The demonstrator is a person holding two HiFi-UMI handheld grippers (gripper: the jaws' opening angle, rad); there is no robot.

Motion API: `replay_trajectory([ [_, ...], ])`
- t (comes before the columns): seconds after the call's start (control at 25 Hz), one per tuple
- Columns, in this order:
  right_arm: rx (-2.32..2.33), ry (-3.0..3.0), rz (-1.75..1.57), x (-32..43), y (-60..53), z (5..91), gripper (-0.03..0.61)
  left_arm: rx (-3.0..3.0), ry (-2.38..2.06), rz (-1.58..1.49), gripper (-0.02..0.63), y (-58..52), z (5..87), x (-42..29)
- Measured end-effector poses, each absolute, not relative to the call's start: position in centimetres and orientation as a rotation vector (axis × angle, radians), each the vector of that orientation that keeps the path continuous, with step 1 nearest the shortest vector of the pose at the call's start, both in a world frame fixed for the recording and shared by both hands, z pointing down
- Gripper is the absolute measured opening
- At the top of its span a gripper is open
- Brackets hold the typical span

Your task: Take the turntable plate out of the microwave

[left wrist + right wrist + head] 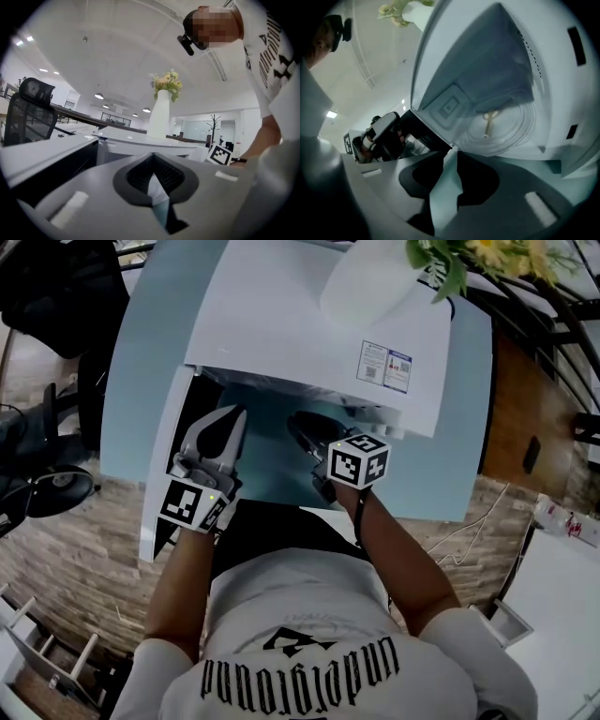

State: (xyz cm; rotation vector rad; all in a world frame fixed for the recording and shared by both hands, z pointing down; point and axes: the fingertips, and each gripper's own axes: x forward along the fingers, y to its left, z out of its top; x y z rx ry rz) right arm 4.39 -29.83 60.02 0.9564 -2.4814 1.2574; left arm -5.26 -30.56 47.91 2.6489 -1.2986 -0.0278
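Glass, clear and round, the turntable plate (506,125) lay flat on the floor of the microwave (309,329), with a pale drive hub showing through its middle; nothing had lifted it yet. The white microwave stood on a pale blue table (136,381), its front turned to the table's near edge and its door (161,474) swung wide on the left side. A white vase of flowers (375,282) stood on the microwave's top, towards its back right corner. Both grippers hung in front of the open cavity. The left gripper (228,423) sat by the door hinge side with its jaws together and nothing between them. The right gripper (447,168) pointed slightly down into the opening, its jaws standing partly apart and empty, the plate's near rim just beyond them but not between them. The step in hand looked like the approach: the door was already open and the reach for the plate was starting. The next move would probably call for the right gripper to go further in and low, so that one jaw slipped under the raised rim and the other came over it, before closing. Glass that smooth would likely slide in a light grip, and the plate would have to lift clear of its hub and stay level while passing the cavity's front lip.
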Motion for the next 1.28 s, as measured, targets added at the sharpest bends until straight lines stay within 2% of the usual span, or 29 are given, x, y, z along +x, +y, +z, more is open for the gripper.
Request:
replay_trajectory([
  [0.2, 1.017, -2.412, 1.391, 4.4, -31.0, 63.1, 0.092, 2.618, -1.28, 0.0, 0.051, -31.6, 50.5, -5.1],
  [0.4, 1.104, -2.322, 1.719, 4.8, -32.0, 65.7, 0.114, 2.574, -1.275, 0.034, 0.051, -32.2, 52.4, -5.2],
  [0.6, 1.154, -2.291, 1.905, 4.9, -33.0, 66.7, 0.135, 2.558, -1.261, 0.058, 0.051, -32.8, 53.8, -5.0],
  [1.08, 1.263, -2.162, 2.304, 4.3, -35.1, 68.1, 0.141, 2.514, -1.232, 0.093, 0.051, -33.0, 56.7, -4.5],
  [1.28, 1.288, -2.132, 2.375, 4.2, -35.5, 68.6, 0.138, 2.486, -1.223, 0.108, 0.051, -33.0, 58.0, -4.3],
])
